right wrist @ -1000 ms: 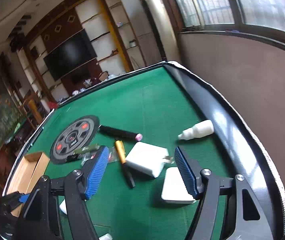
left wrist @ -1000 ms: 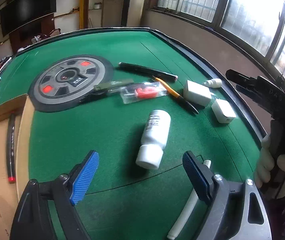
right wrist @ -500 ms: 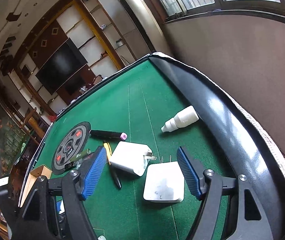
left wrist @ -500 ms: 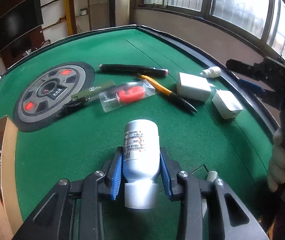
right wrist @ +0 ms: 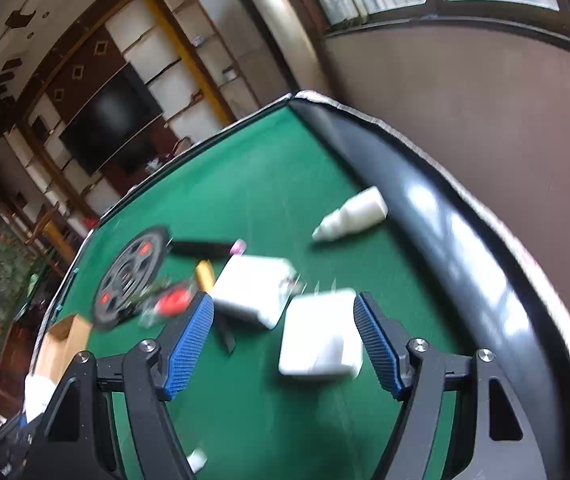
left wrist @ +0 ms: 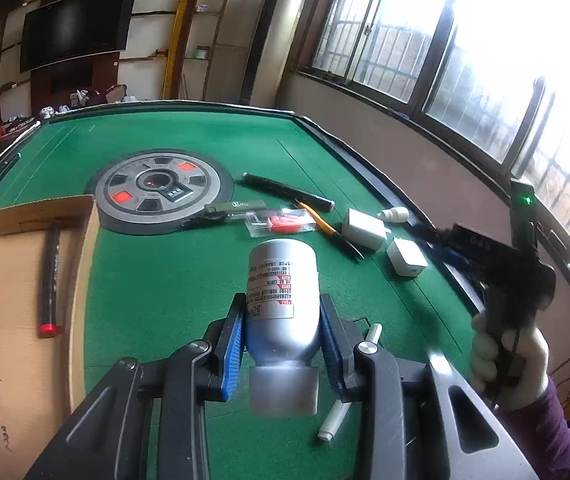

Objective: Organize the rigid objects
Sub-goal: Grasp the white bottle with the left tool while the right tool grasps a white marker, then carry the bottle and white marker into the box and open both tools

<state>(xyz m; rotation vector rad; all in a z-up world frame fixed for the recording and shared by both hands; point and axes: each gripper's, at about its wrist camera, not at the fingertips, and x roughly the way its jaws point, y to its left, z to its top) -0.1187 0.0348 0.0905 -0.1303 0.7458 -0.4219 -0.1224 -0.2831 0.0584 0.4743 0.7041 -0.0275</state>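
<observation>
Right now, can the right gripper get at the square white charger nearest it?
Probably yes: the right gripper is open, empty, and the square white charger lies flat just ahead between its fingers, nothing on top.

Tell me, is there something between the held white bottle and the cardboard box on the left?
Nothing visible: only bare green felt lies between the white bottle in the left gripper and the cardboard box, which holds one black pen.

white chargers (right wrist: 319, 336) blurred, bottle label (left wrist: 271, 288) illegible
</observation>
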